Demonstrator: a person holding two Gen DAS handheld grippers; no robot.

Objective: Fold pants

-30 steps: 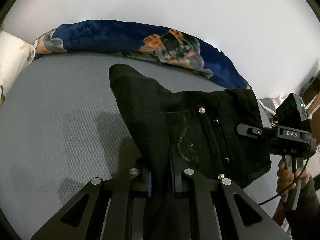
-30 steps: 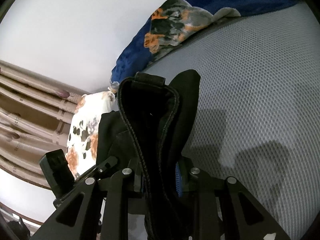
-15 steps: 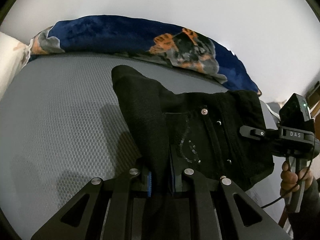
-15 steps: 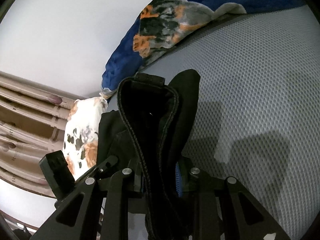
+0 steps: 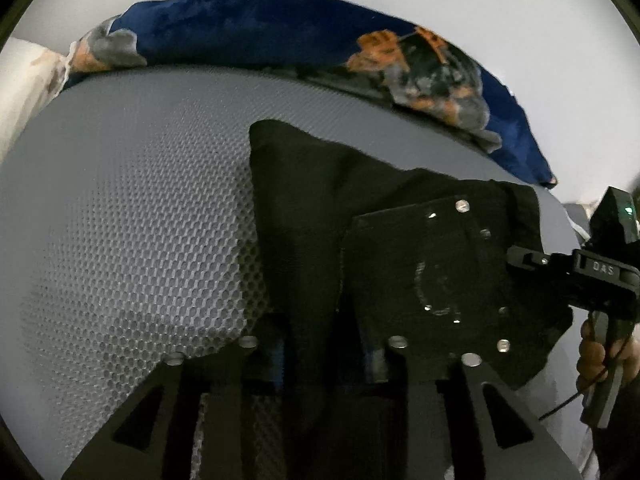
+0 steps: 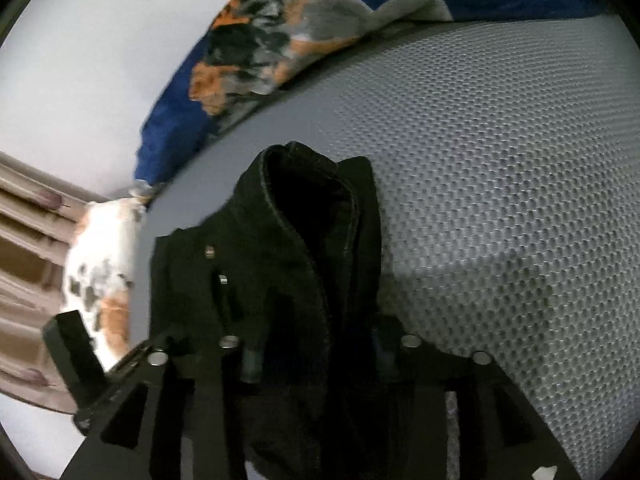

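The pants (image 5: 360, 240) were black, with metal rivets and a stitched pocket; they hung in the air above the bed (image 5: 120, 200), held up at two places, and the cloth sagged between them; in the right wrist view the pants (image 6: 304, 264) showed a thick seamed edge that stood up in front of the camera and curled over itself.

The left gripper (image 5: 324, 356) was pinching a bunched part of the cloth, its fingers pressed on the fabric from both sides; the right gripper (image 6: 316, 356) was likewise closed on the seamed edge, with cloth falling down between its fingers; in the left view the right gripper (image 5: 576, 272) appeared at the side of the pants, with the person's hand (image 5: 600, 356) on its handle.

As I judge it, the folding was only in the middle: the pants were gathered and lifted, not yet laid flat, and no neat fold lay on the bed; they must yet be put down, smoothed and folded over.

Behind the bed lay a blue blanket (image 5: 280, 28) with orange and grey pattern; a flowered pillow (image 6: 100, 256) and a curtain (image 6: 24, 240) stood at the side.
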